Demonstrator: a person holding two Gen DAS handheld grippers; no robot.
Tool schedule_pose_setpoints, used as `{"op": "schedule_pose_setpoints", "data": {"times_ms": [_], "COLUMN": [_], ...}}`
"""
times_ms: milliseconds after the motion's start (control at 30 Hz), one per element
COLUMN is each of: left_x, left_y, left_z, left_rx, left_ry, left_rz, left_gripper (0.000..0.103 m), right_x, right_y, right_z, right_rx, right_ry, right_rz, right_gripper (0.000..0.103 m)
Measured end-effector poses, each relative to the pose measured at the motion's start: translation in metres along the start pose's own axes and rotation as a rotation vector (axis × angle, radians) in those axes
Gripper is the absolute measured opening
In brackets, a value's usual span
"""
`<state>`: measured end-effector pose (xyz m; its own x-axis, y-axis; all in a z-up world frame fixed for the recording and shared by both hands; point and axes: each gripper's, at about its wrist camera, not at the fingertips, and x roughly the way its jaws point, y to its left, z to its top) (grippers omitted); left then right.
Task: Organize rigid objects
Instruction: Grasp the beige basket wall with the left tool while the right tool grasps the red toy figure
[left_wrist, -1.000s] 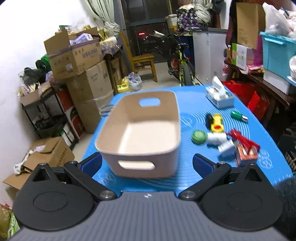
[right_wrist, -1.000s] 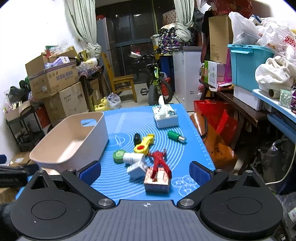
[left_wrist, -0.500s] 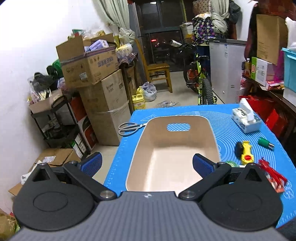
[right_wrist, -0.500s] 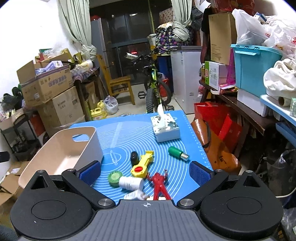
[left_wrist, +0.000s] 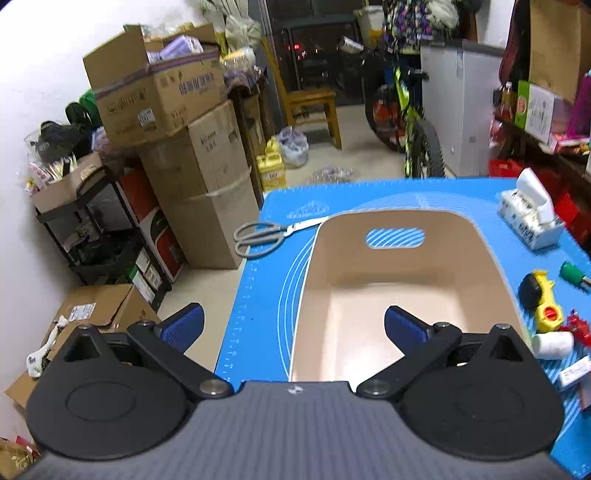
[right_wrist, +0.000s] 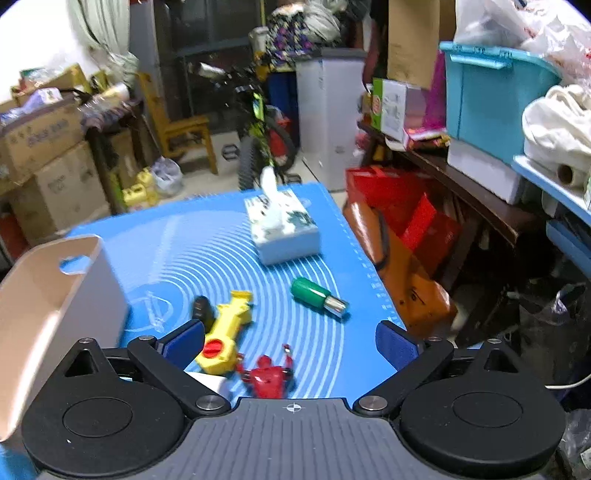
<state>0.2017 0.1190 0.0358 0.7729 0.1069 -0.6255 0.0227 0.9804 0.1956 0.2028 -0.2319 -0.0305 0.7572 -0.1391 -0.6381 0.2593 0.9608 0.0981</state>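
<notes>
**Both grippers wide open over bin and clutter**

Your beige bin (left_wrist: 406, 295) is a smooth rounded-corner tub with an oval handle cut-out in its far wall, standing on the blue mat (left_wrist: 266, 288) with its long axis running away from you. Nothing shows inside it. Grey scissors (left_wrist: 260, 236) lie just off its far left corner, handles toward the mat's left edge.

Your left gripper (left_wrist: 293, 325) hangs over the bin's near left rim, jaws spread wide, holding nothing. Your right gripper (right_wrist: 290, 343) hovers low over the loose items, equally wide and empty.

Between its fingers sits the yellow tool (right_wrist: 225, 332), long axis slanting away to the right, with a black piece (right_wrist: 202, 312) at its left side. The red toy (right_wrist: 267, 374) lies nearest you. The green-handled bit (right_wrist: 317, 297) points its metal tip toward the near right. The tissue box (right_wrist: 282, 229) stands farther back.
</notes>
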Motion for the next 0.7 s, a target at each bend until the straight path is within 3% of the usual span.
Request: {"op": "schedule_pose_setpoints", "data": {"times_ms": [267,500,567,700], "left_x": [0.045,0.057,0.062,0.068], "left_y": [0.003,0.011,0.011,0.014], "left_z": [-0.012,-0.015,-0.018,-0.02], "left_rx": [0.049,0.03,0.028,0.02], "left_ry": [0.161,0.231,0.261,0.307], "left_rz": [-0.019,-0.044,-0.047,-0.066], "left_gripper": [0.102,0.1,0.083,0.077], "right_x": [0.045,0.073,0.079,0.088], "right_y": [0.001,0.012,0.015,0.017], "right_z": [0.003,-0.006,-0.009,-0.013], "right_rx": [-0.04,-0.13,-0.152,-0.163], "right_ry": [0.082,0.157,0.183,0.237], "right_rz": [-0.036,-0.066,-0.07,-0.058], "right_gripper": [0.098,0.095,0.094,0.093]}}
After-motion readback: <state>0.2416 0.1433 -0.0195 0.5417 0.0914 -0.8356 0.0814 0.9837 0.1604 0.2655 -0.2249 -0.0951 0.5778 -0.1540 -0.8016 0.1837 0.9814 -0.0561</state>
